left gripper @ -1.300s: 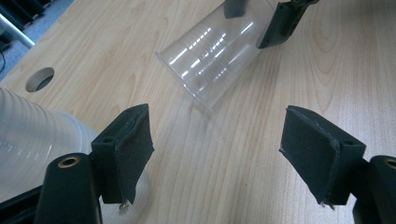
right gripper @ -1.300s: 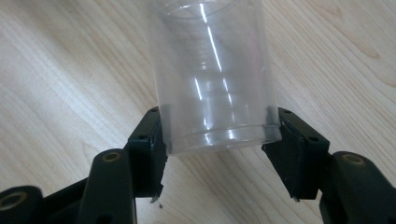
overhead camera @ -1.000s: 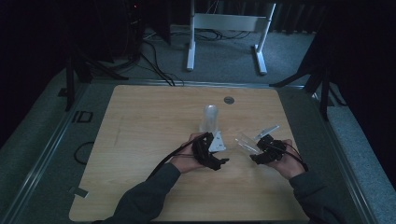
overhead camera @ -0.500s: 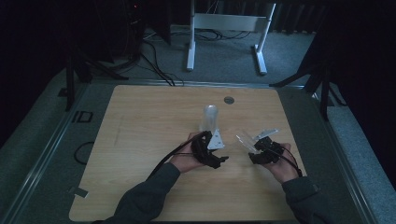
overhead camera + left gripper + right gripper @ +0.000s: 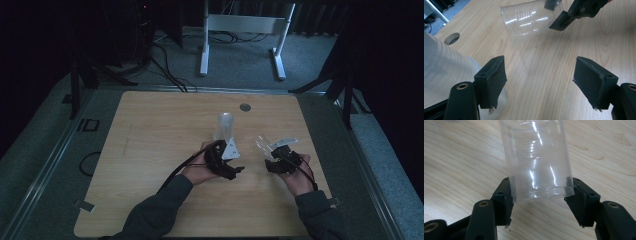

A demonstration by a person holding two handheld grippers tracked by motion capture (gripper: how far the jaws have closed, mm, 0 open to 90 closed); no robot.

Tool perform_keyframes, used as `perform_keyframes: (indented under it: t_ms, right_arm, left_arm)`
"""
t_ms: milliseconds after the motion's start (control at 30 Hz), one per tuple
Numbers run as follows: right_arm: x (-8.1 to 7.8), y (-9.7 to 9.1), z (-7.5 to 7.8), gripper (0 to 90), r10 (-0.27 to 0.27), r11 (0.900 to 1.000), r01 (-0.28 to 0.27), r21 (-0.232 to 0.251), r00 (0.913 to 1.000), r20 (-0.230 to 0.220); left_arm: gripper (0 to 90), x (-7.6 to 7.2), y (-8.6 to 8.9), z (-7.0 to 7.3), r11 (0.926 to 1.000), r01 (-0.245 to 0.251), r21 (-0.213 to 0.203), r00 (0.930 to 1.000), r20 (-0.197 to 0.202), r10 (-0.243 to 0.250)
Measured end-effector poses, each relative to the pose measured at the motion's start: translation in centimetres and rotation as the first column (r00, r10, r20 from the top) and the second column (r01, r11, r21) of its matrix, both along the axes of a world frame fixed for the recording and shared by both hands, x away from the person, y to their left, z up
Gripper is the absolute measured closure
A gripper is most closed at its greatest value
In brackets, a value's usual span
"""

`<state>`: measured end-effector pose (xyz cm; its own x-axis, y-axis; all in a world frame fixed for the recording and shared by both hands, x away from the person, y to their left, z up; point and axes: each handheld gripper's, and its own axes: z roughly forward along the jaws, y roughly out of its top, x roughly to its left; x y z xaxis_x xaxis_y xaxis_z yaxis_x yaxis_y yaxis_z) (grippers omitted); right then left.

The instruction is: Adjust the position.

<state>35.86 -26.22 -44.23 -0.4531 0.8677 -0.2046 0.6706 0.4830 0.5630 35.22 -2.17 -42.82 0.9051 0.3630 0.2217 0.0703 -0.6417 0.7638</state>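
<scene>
Clear plastic: 1 cup (image 5: 537, 162) is clamped near its base by the right gripper (image 5: 540, 195), tilted just right of the stack of cups (image 5: 224, 128). The left gripper (image 5: 540, 80) stands open beside that stack. Squeeze gently; thin walls likely buckle.

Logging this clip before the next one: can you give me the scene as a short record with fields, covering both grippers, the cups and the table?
right gripper: shut on single clear cup at its base
left gripper: jaws apart, nothing between them
cup stack: clear cups, upright on the table, beside the left gripper
table: light wood, round hole near the far edge
</scene>
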Motion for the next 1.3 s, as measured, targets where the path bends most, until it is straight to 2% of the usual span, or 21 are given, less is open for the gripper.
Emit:
perform_keyframes:
  t_ms: [233, 367, 533, 700, 800, 933, 967, 1067, 1267, 1300]
  right_arm:
    - [0.0, -0.2, -0.3, 42.1, -0.067, 0.9972, 0.066, 0.036, 0.9975, 0.021]
    - [0.0, -0.1, -0.4, 42.1, -0.099, 0.9941, 0.096, 0.050, 0.9938, 0.050]
    - [-0.2, 0.2, -0.4, 42.0, -0.145, 0.9877, 0.138, 0.074, 0.9842, 0.101]
    - [-0.3, 0.3, -0.5, 42.0, -0.168, 0.9826, 0.157, 0.099, 0.9784, 0.120]
    - [-0.6, 0.4, -0.6, 42.0, -0.193, 0.9784, 0.177, 0.106, 0.9676, 0.163]
    - [-0.8, 0.5, -0.7, 42.0, -0.221, 0.9718, 0.199, 0.126, 0.9565, 0.191]
    - [-0.8, 0.5, -0.7, 42.0, -0.221, 0.9718, 0.199, 0.126, 0.9565, 0.191]
    - [-1.1, 0.7, -0.7, 42.0, -0.247, 0.9649, 0.218, 0.147, 0.9436, 0.221]
    - [-1.4, 0.9, -0.8, 42.0, -0.259, 0.9610, 0.221, 0.166, 0.9298, 0.261]
    - [-1.4, 0.9, -0.8, 42.0, -0.259, 0.9610, 0.221, 0.166, 0.9298, 0.261]
  left_arm:
    - [25.7, 0.1, 0.1, -0.1, 0.9998, -0.011, -0.017, 0.9999, -0.005, 0.011]
    - [25.7, 0.1, 0.1, 0.0, 0.9998, -0.010, -0.018, 0.9999, -0.004, 0.010]
    - [25.8, 0.1, 0.1, -0.1, 0.9996, -0.017, -0.024, 0.9998, -0.007, 0.017]
    - [25.8, 0.1, 0.1, -0.1, 0.9994, -0.018, -0.028, 0.9998, -0.011, 0.017]
    - [25.8, 0.2, 0.1, 0.0, 0.9992, -0.020, -0.034, 0.9996, -0.020, 0.019]
    - [25.8, 0.2, 0.0, -0.1, 0.9987, -0.026, -0.044, 0.9994, -0.023, 0.025]
    - [25.7, 0.2, 0.0, -0.1, 0.9987, -0.026, -0.044, 0.9994, -0.023, 0.025]
    - [25.8, 0.3, 0.0, 0.0, 0.9980, -0.032, -0.054, 0.9990, -0.033, 0.031]
    - [26.9, 0.3, -0.1, 0.1, 0.9979, -0.033, -0.055, 0.9991, -0.030, 0.031]
    - [26.9, 0.3, -0.1, 0.1, 0.9979, -0.033, -0.055, 0.9991, -0.030, 0.031]
